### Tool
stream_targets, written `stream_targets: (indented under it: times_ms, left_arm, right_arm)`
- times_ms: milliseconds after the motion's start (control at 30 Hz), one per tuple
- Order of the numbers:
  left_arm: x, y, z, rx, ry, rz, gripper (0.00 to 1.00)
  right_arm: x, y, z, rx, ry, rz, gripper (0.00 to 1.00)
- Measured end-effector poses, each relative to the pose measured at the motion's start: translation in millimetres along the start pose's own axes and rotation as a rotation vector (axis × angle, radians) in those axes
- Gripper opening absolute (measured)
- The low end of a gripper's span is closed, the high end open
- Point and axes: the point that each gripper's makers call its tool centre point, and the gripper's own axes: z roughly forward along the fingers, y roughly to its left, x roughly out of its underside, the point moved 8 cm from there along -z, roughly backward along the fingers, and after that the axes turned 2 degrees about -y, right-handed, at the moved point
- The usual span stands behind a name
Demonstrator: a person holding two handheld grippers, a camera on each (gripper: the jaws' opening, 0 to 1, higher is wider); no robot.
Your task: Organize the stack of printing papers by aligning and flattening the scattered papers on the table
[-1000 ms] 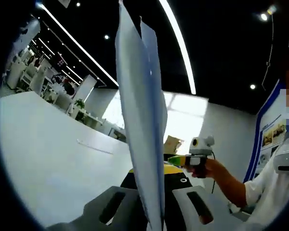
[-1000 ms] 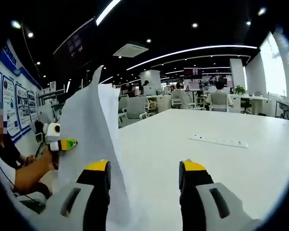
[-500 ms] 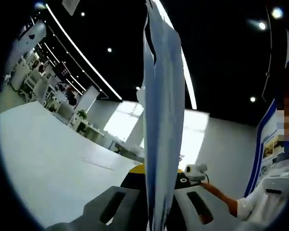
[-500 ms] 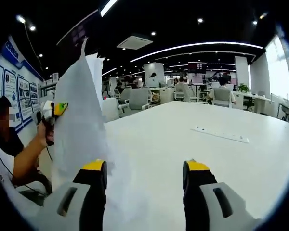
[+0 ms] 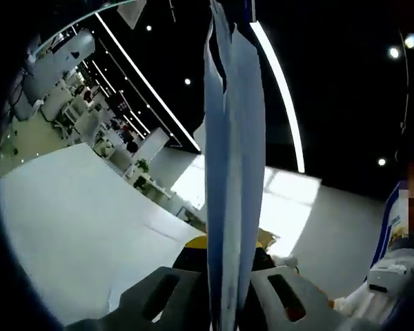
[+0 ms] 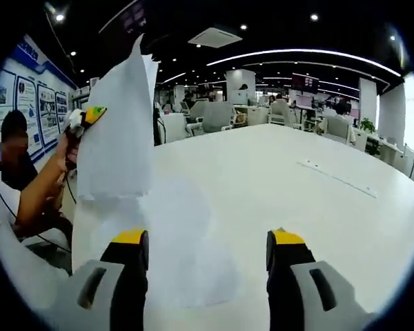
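Upright papers [image 5: 233, 172], edges uneven

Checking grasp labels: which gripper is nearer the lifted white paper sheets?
Left. Its jaws clamp the white paper sheets; the right gripper sits open, apart from them.

The held papers [image 6: 117, 138] now hang clear above the table [image 6: 276, 179], their lower edge lifted off the sheet [image 6: 165, 248] that lies flat on it; a second ago that edge reached down to the table beside the right gripper [image 6: 208, 249]. The left gripper [image 6: 83, 118] sits higher over the table than before. In the left gripper view the papers [image 5: 233, 179] stand straighter over the table [image 5: 76, 227] than a second ago.
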Motion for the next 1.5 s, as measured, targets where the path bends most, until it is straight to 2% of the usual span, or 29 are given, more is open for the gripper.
stream_targets:
  times_ms: [200,400,533,567,633,700,800,900,1033,1133,1233,1333,1500]
  left_arm:
    - [-1.6,-15.8,-15.0,-0.002,0.011,0.012,0.06]
    - [21.2,-17.0,-27.9,-0.015,0.016,0.065,0.06]
    - [37.6,-12.7,-32.2,0.016,0.026,0.087,0.06]
    - [44.9,-10.3,-33.2,0.039,0.026,0.114,0.06]
    - [47.7,-9.4,-33.9,0.069,0.013,0.141,0.06]
    - [49.7,-5.0,-34.8,0.087,-0.005,0.115,0.06]
    - [50.6,2.1,-37.6,0.076,-0.038,0.1,0.06]
    - [56.0,9.9,-41.8,0.058,-0.043,0.077,0.06]
    - [54.0,7.9,-42.3,0.058,-0.061,0.07,0.06]
    - [52.6,11.1,-40.7,0.044,-0.059,0.057,0.06]
    - [52.4,10.8,-37.1,0.032,-0.036,0.06,0.06]
    - [52.0,8.5,-29.4,0.035,-0.01,0.1,0.06]
    - [56.2,19.8,-24.5,0.038,0.005,0.102,0.06]
  right_arm:
    - [-11.0,5.4,-18.2,-0.059,0.036,-0.059,0.67]
    - [-24.4,14.0,-40.8,-0.12,0.013,-0.048,0.68]
    - [-26.5,17.5,-51.4,-0.123,0.008,-0.069,0.69]
    - [-25.7,16.8,-56.5,-0.118,0.013,-0.067,0.7]
    - [-24.1,15.9,-61.5,-0.112,0.011,-0.058,0.73]
    - [-21.4,13.4,-68.9,-0.096,0.014,-0.049,0.74]
    - [-19.6,8.6,-78.4,-0.075,0.011,-0.028,0.74]
    - [-21.4,5.6,-83.8,-0.061,-0.006,-0.001,0.74]
    - [-25.8,1.8,-86.6,-0.056,-0.039,0.048,0.75]
    - [-26.8,-1.7,-86.1,-0.044,-0.039,0.041,0.75]
    - [-28.7,-3.4,-85.8,-0.045,-0.044,0.044,0.75]
    - [-31.0,-1.9,-85.0,-0.053,-0.047,0.042,0.75]
    - [-34.6,-1.5,-82.9,-0.051,-0.035,0.022,0.75]
